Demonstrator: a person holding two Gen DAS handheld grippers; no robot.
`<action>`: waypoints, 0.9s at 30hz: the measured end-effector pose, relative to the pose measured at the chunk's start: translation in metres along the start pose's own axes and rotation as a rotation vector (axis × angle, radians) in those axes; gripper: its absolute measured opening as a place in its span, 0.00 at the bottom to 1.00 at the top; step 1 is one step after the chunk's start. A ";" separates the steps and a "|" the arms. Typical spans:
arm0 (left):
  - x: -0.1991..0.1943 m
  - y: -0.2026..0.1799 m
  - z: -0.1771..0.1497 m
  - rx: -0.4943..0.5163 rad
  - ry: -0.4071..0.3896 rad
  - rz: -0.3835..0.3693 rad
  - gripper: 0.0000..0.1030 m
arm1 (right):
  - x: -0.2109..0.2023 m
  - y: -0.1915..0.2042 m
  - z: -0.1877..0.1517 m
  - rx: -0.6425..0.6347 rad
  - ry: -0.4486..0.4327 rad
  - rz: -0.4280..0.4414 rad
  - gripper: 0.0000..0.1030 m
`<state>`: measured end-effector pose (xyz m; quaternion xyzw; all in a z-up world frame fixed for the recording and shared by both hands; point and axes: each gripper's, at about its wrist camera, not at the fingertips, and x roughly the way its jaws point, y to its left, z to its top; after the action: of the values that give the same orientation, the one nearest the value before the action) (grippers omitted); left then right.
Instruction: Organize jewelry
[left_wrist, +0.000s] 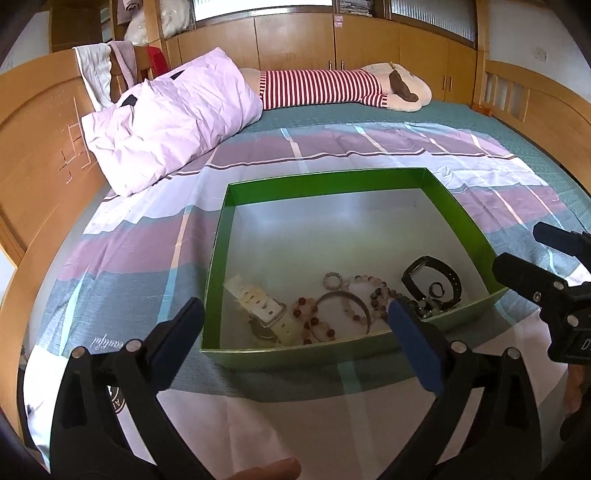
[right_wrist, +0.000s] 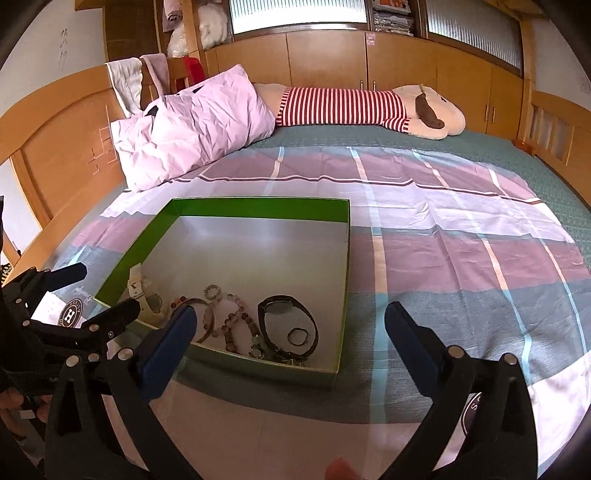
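Note:
A green box (left_wrist: 461, 218) (right_wrist: 343, 295) with a pale inside lies on the bed. In its near part lie a white watch (left_wrist: 264, 306) (right_wrist: 142, 291), a black watch (left_wrist: 441, 275) (right_wrist: 284, 314), bead bracelets (left_wrist: 314, 317) (right_wrist: 236, 321), a metal bangle (left_wrist: 349, 297) and a small dark ring (right_wrist: 297, 336). My left gripper (left_wrist: 295, 332) is open and empty, just above the box's near wall. My right gripper (right_wrist: 288, 339) is open and empty, near the box's near right corner. Each gripper shows in the other's view, the right one (left_wrist: 517, 251) and the left one (right_wrist: 103, 291).
The box lies on a plaid sheet (right_wrist: 443, 236) in purple, white and teal. A lilac pillow (left_wrist: 173, 118) and a striped plush toy (left_wrist: 332, 86) lie at the far side. Wooden bed boards (left_wrist: 33, 155) and cabinets (right_wrist: 332, 59) surround the bed.

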<state>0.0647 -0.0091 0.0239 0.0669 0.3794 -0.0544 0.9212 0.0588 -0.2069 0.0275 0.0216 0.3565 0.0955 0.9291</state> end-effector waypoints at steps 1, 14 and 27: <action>0.001 0.000 0.000 0.000 0.002 0.002 0.98 | 0.000 0.000 0.000 -0.001 0.000 0.000 0.99; 0.002 0.000 -0.001 0.007 0.006 0.004 0.98 | 0.000 0.002 -0.002 -0.013 0.002 -0.002 0.99; 0.002 -0.001 -0.001 0.010 0.008 0.003 0.98 | 0.000 0.005 -0.002 -0.017 0.001 0.002 0.99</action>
<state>0.0657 -0.0099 0.0216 0.0721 0.3829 -0.0547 0.9193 0.0567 -0.2024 0.0259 0.0139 0.3563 0.0996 0.9290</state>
